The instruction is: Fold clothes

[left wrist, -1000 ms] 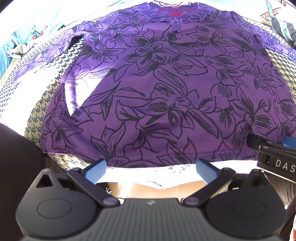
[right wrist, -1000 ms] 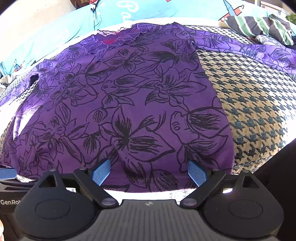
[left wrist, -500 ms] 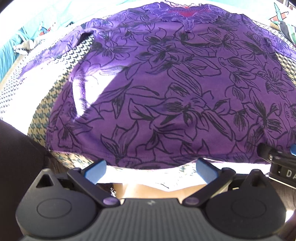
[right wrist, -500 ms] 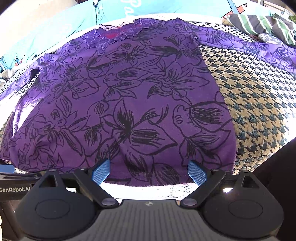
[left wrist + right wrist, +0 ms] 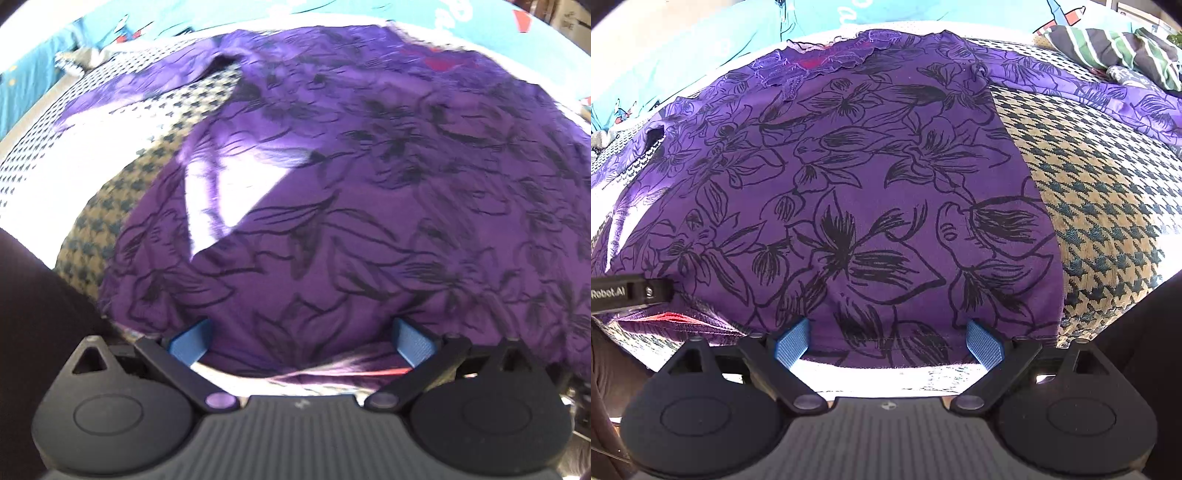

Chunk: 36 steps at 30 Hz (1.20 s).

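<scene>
A purple top with black flowers point(image 5: 871, 192) is spread flat on a checked cover point(image 5: 1108, 206), with its bottom edge nearest. The right tongs point(image 5: 886, 343) are held wide apart at that edge, and nothing is gripped. The left tongs point(image 5: 301, 341) are spread wide too, with the lifted hem between them, but not pinched. The cloth looks thin, soft and light, so it will likely sag and wrinkle. It is best taken at the two bottom corners.
</scene>
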{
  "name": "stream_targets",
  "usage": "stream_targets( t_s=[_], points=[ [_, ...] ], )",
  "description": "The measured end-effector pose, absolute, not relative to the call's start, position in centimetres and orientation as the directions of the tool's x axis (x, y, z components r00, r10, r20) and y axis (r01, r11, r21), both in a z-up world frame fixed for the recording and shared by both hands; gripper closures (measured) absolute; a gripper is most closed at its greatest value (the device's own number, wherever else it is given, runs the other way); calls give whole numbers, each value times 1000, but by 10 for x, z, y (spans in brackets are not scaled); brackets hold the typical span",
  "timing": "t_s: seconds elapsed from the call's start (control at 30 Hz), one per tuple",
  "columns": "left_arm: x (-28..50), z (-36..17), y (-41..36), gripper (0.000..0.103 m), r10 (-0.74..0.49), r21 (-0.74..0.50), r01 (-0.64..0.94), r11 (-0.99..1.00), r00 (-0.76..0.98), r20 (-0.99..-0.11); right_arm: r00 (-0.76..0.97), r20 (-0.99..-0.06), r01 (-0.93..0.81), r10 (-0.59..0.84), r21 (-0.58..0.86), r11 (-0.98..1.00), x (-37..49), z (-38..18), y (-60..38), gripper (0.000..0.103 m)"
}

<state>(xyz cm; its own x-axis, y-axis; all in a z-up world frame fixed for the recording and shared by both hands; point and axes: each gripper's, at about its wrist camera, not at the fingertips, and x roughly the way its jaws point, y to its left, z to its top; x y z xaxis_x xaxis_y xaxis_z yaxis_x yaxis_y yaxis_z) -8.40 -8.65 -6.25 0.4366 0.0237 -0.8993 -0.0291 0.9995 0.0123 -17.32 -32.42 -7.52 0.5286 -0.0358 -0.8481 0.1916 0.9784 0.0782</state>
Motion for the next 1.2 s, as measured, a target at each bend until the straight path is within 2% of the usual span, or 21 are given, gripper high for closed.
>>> stream_targets(
  t_s=[0.13,0.43,0.63,1.03,1.2],
  points=[
    [-82,-65,-74,0,-3,-33,-66,997,415,-910,539,-842,200,-33,90,976,-173,-74,-326,12],
    [-81,-54,-84,0,58,48,-34,998,464,-884,585,-811,197,-14,125,972,-160,-54,-341,12],
    [-69,-46,-90,0,61,62,-16,998,497,-866,625,-779,243,-55,127,962,-134,-33,-377,12],
    [-39,-54,-108,0,68,83,6,997,508,-859,601,-750,576,-276,167,801,-81,-14,-509,12],
    [-36,-59,-110,0,60,81,18,997,525,-849,594,-723,708,-352,263,656,-79,-9,-571,12]
  ],
)
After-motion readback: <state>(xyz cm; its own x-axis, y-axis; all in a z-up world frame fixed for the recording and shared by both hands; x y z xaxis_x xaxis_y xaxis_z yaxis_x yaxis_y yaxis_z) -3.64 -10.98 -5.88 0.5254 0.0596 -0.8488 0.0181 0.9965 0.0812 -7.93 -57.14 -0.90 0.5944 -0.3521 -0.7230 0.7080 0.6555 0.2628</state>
